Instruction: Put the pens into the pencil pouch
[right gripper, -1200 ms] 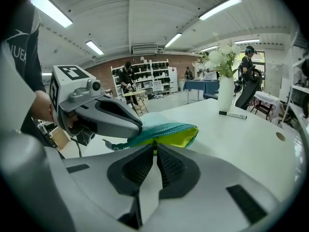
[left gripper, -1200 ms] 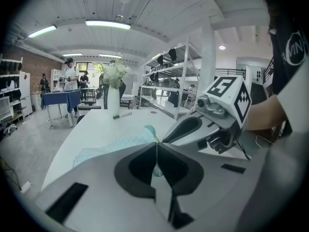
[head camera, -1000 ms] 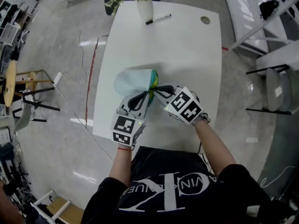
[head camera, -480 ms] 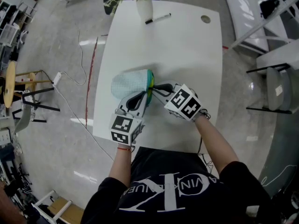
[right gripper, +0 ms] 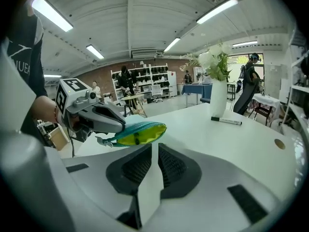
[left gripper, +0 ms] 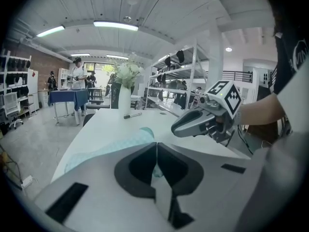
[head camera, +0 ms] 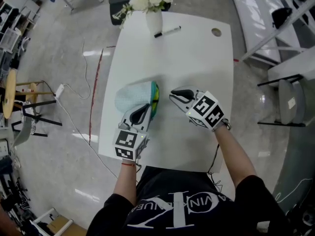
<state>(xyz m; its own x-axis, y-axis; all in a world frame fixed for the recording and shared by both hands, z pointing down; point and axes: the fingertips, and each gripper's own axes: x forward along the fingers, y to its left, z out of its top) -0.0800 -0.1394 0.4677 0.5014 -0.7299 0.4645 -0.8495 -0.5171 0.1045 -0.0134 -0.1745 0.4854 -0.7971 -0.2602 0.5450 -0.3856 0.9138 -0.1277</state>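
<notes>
A pale teal mesh pencil pouch [head camera: 134, 95] lies on the white table [head camera: 197, 58], its yellow-green zipper mouth [right gripper: 140, 133] turned toward my right gripper. My left gripper [head camera: 146, 108] is shut on the pouch's near rim; teal fabric shows between its closed jaws [left gripper: 155, 147]. My right gripper [head camera: 173, 94] hangs to the right of the pouch, apart from it. Its jaws [right gripper: 154, 148] are opening with nothing between them. A black pen [head camera: 167, 31] lies at the far end of the table beside the vase, also visible as the pen [right gripper: 227, 121] in the right gripper view.
A white vase with white flowers [head camera: 153, 10] stands at the table's far edge. A round cable hole [head camera: 216, 32] sits at the far right corner. Chairs, shelving and cables on the floor surround the table. People stand far off in the room.
My right gripper has come off the pouch's rim and drawn away to the right, its jaws parting. The left gripper and pouch shifted slightly left.
</notes>
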